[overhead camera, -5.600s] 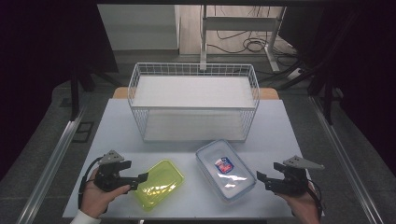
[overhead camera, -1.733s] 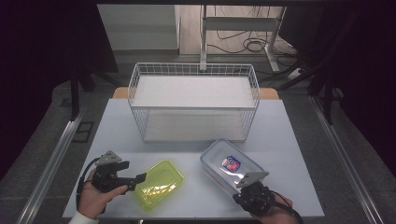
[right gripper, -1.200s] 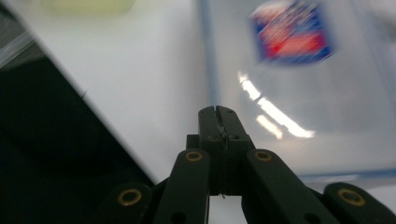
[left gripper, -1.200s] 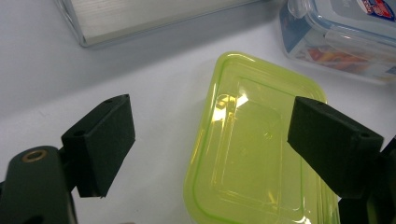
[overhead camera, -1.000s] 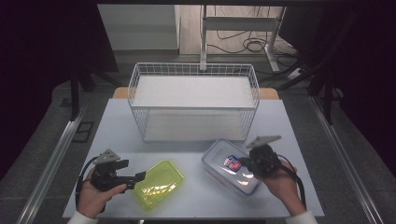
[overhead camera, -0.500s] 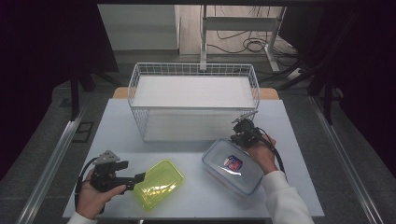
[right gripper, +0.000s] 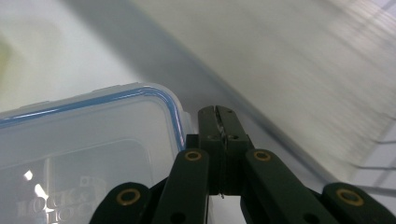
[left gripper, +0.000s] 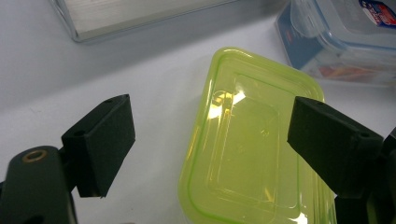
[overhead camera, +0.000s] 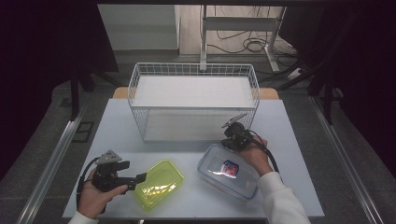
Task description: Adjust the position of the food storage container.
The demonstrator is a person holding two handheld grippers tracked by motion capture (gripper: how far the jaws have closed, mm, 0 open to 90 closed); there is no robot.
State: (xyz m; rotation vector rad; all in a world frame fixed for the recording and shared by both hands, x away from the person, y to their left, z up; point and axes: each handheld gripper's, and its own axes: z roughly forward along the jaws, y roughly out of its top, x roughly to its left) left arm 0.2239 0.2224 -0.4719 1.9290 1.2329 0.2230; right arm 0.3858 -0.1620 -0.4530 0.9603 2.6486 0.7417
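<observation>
Clear plastic container [overhead camera: 227, 171] sits near-right on the table; my right gripper [overhead camera: 232, 134] has swung from its near edge to its far corner, jaws together, likely to nudge it. Left gripper [overhead camera: 140, 177] gapes around the green lid [overhead camera: 159, 183].

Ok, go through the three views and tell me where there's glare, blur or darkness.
High view: dark surroundings on both sides, the table evenly lit, a bright glint on the clear container. Left gripper view: sharp, with white glare patches on the yellow-green container. Right gripper view: the wire basket is smeared by motion blur, while the right tongs stay sharp.
</observation>
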